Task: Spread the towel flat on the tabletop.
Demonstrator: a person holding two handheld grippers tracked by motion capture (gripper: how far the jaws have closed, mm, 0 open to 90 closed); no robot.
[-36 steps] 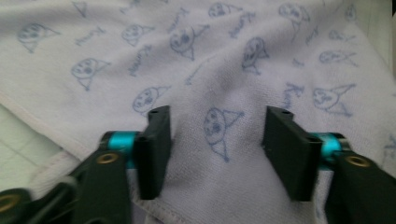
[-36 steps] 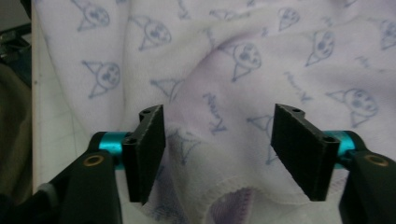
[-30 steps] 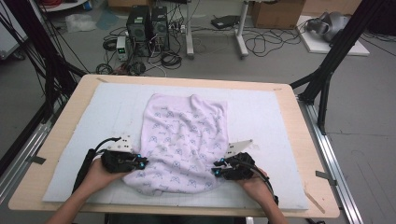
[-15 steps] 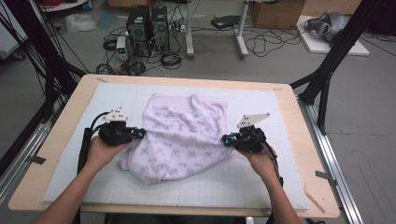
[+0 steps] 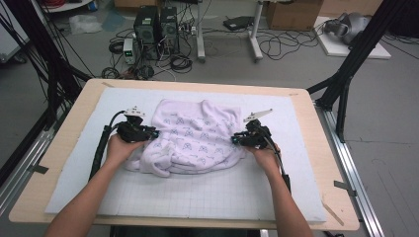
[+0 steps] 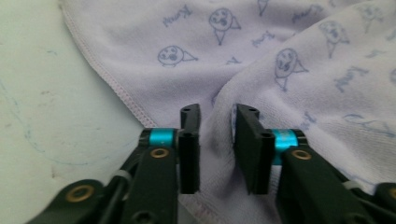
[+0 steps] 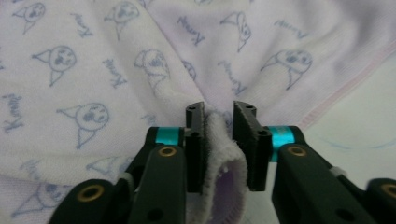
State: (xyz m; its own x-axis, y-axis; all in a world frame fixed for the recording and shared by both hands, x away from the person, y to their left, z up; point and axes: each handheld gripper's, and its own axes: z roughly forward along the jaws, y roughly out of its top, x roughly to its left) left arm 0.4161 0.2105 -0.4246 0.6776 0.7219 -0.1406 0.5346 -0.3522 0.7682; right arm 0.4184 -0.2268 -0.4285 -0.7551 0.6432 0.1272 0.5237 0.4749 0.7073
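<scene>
A pale lilac towel [image 5: 197, 136] printed with small blue cartoon faces lies rumpled in the middle of the white mat [image 5: 207, 192]. At its left side, my left gripper [image 5: 149, 133] is shut on a fold of the towel. At the towel's right side, my right gripper [image 5: 238, 139] is likewise shut on it. In the left gripper view the cloth [image 6: 299, 70] bulges up between the jaws of the left gripper [image 6: 217, 126]. The right gripper view has a thick rolled hem [image 7: 219, 158] pinched in the right gripper [image 7: 218, 120].
The mat covers a wooden table [image 5: 74, 113] with bare rims all round. Bare mat lies in front of the towel and beside both grippers. Black frame legs [image 5: 346, 74] stand at both sides. Computer towers [image 5: 155, 24] and cables sit on the floor beyond.
Both grippers have moved away from the person, carrying the towel's near edge up and over. The towel is now shorter and more bunched.
</scene>
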